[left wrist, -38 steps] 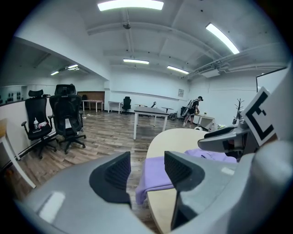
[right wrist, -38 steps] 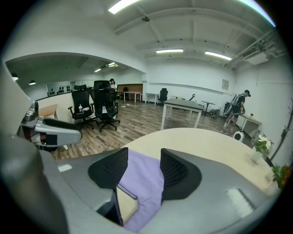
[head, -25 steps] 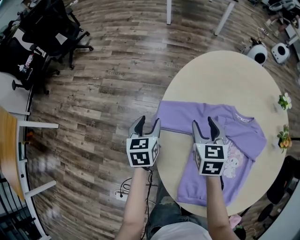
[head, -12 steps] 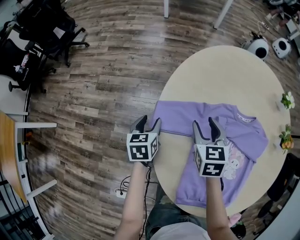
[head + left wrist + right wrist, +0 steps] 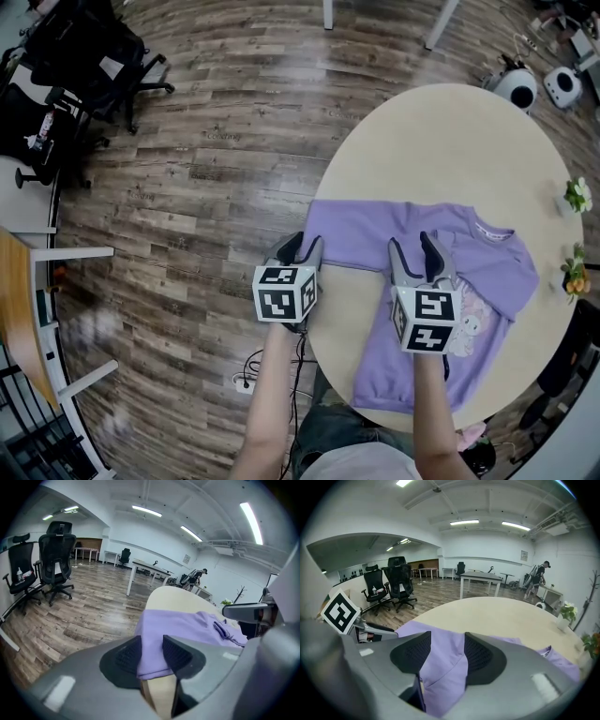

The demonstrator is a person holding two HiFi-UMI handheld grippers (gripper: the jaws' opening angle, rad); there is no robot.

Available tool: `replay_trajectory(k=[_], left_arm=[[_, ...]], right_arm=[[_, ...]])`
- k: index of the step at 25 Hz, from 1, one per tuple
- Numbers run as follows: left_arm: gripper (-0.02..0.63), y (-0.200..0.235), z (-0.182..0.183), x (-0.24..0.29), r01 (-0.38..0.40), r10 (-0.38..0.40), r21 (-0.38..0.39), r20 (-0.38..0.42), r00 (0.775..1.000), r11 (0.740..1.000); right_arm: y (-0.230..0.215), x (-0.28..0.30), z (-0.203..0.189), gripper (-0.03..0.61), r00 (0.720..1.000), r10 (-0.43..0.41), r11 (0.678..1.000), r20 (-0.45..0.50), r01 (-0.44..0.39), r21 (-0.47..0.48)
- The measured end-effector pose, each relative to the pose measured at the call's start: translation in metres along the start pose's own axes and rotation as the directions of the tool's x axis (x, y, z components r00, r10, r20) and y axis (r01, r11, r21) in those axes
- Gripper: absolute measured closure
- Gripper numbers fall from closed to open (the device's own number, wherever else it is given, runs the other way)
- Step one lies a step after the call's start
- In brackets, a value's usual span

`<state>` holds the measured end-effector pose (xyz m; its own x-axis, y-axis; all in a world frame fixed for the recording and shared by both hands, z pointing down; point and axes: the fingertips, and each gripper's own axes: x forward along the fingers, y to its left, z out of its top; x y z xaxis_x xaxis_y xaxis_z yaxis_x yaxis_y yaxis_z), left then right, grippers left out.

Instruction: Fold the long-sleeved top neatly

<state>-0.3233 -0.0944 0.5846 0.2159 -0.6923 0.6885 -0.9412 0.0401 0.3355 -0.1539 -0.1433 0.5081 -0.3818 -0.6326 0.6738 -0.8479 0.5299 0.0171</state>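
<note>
Claws open, low over the purple top (image 5: 492, 277), set for a first sleeve fold.

Left claw (image 5: 300, 242) hangs at the 9 o'clock edge of the round desk (image 5: 441, 141), its jaws apart astride the cuff end of the outstretched sleeve (image 5: 352, 234) and not yet pinching. Right claw (image 5: 412, 246), its jaws just as spread and empty, sits over the spot where that sleeve joins the body. The top lies flat and print up on the desk's near half. Its body runs long from the collar at about 2 o'clock to the hem at about 7 o'clock, and the sleeve points off toward 9 o'clock. The step in hand looks like taking hold of the sleeve. Next, both claws would need to close on the cloth and carry the sleeve toward 3 o'clock, over the body.
</note>
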Motion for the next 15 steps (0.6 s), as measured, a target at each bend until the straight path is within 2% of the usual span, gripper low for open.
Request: replay_trajectory(k=[6,12,14,15], left_arm=[[0.471,-0.002,0.002,0.000,-0.030,0.031,0.031,-0.004,1.000,0.999],[0.510,-0.001,0.004,-0.003,-0.098,0.101,0.119,-0.021,0.995,0.988],[0.544,0.000,0.005,-0.004,-0.124,0.129,0.156,-0.025,0.991,0.980],[0.595,0.000,0.005,-0.004,-0.130,0.136,0.172,-0.027,0.990,0.976]], right_arm=[[-0.005,-0.003,-0.001,0.327,1.000,-0.009,1.000,0.001,0.009,0.002],[-0.004,-0.009,0.001,0.327,1.000,-0.009,1.000,0.010,0.009,0.003],[-0.004,-0.010,0.002,0.327,1.000,-0.010,1.000,0.011,0.010,0.003],[-0.005,-0.011,0.002,0.327,1.000,-0.012,1.000,0.012,0.012,0.004]])
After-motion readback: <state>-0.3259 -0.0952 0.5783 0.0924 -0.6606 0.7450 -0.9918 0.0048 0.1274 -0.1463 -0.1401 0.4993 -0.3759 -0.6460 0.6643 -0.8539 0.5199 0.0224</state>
